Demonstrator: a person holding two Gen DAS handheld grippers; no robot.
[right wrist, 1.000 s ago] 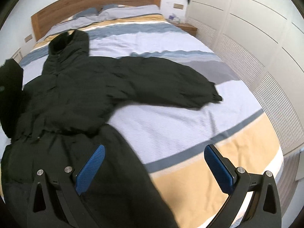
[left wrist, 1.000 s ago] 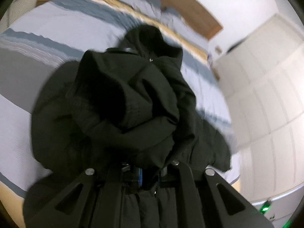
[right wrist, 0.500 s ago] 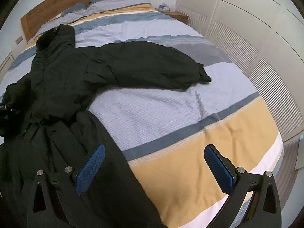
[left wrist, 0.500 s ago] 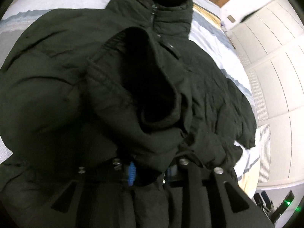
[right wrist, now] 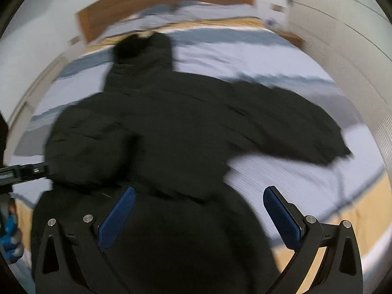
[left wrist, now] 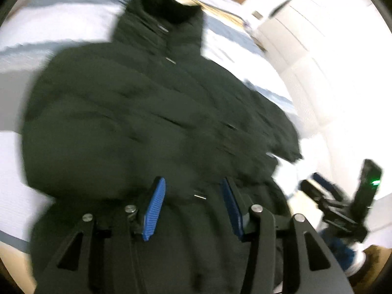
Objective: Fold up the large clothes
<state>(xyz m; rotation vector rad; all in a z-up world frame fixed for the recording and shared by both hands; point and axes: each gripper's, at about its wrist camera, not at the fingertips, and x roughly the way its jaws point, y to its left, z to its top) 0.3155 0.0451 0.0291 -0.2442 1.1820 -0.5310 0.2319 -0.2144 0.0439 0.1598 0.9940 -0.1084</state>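
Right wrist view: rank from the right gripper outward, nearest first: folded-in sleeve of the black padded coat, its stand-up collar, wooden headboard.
1. Folded-in sleeve, left, just beyond the right gripper.
2. Stand-up collar, up the striped bed, centre-left.
3. Wooden headboard, at the far end.

Both views smeared by motion blur; fisheye bends the edges – black corners; wardrobe (left wrist: 318,56) glares white, overexposed.

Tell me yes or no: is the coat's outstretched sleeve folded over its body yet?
No. In the right wrist view the sleeve lies stretched out sideways from the black coat across the striped bedspread.
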